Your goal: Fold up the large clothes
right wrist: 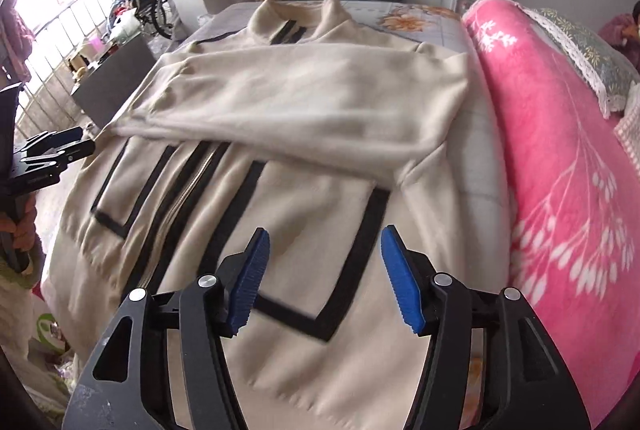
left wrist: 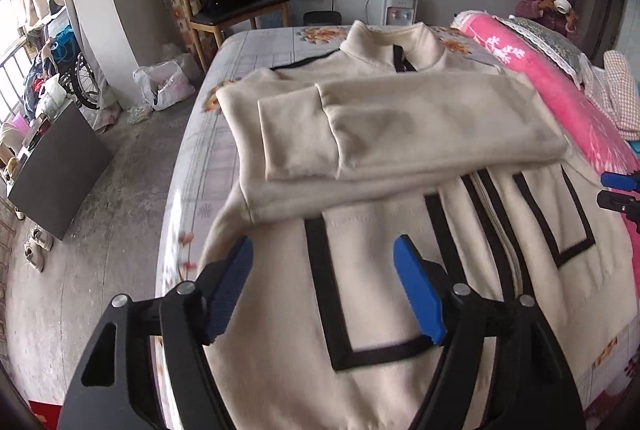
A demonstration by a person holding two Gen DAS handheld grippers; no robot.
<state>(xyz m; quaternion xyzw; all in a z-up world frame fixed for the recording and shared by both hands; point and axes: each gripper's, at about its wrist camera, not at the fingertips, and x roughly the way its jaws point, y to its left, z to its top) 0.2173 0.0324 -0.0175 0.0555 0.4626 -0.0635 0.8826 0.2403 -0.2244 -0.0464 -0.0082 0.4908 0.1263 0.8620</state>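
Bed (left wrist: 240, 46): our cream jacket (left wrist: 400, 158) lies flat, sleeves folded across.
Left gripper (left wrist: 323, 250): jaws spread, empty.
Right gripper (right wrist: 325, 238): jaws spread, empty.

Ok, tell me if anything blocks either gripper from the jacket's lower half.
Nothing visible does. The left gripper and right gripper both hang open directly over the cream jacket, its black-trimmed front bare beneath them. The folded sleeves lie farther up.

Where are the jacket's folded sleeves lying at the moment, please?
In both wrist views the sleeves lie crosswise over the cream jacket, just below its collar and above the black-trimmed pockets, on the bed beside the pink blanket.
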